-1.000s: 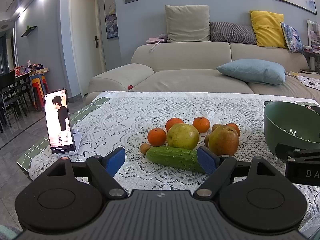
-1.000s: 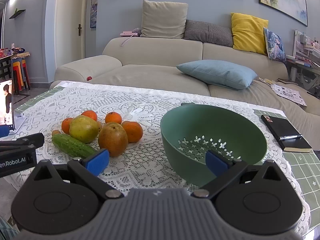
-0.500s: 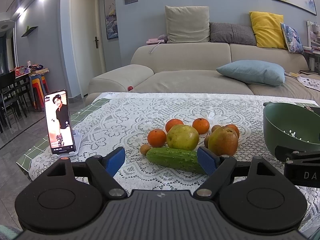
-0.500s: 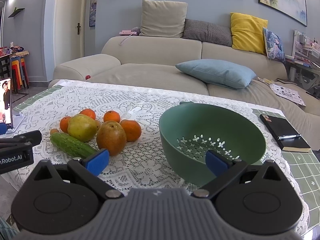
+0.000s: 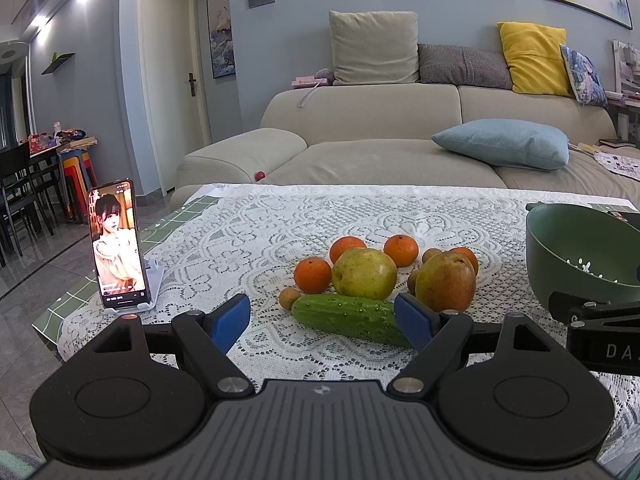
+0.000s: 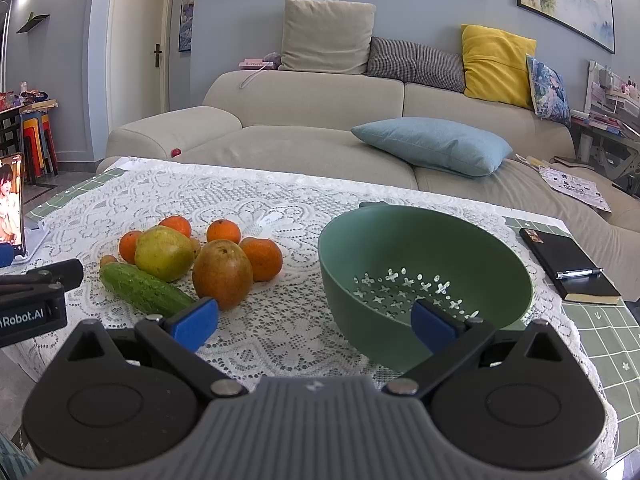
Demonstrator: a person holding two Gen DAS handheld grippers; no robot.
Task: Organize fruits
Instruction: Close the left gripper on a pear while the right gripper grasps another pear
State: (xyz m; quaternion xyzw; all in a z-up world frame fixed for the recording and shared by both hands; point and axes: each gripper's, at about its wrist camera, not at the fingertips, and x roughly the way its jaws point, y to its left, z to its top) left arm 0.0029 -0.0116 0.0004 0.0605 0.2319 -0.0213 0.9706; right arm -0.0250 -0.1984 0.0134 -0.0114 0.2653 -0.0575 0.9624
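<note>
Left claw (image 5: 323,320): blue pads spread wide, nothing between them, held low over the lace cloth (image 5: 280,224) that covers the desk (image 5: 188,210). Right claw (image 6: 314,320): likewise spread wide and holding nothing, with its right pad in front of the near wall of the green colander (image 6: 424,248).

The fruit lies in one cluster on the cloth, left of the colander and apart from it. A cucumber (image 5: 347,318) lies nearest the left claw, set at a slant, its right end passing behind the claw's right pad in the left wrist view. Just behind it sit a yellow-green pear (image 5: 364,273) and a reddish pear (image 5: 445,280), side by side. Four oranges are visible: one (image 5: 313,275) touching the yellow-green pear's left side, two (image 5: 347,247) (image 5: 401,249) behind it, and one (image 6: 262,258) behind the reddish pear. A small brown fruit (image 5: 289,297) lies by the cucumber's left end; other small brown ones show between the pears, partly hidden.

The colander holds no fruit; its perforated bottom is bare.

Elsewhere on the desk: a phone (image 5: 116,249) upright in a white stand at the left edge, screen lit, and a black notebook (image 6: 570,266) with a pen (image 6: 578,273) across it at the right edge. A sofa (image 5: 380,136) stands beyond the desk.
</note>
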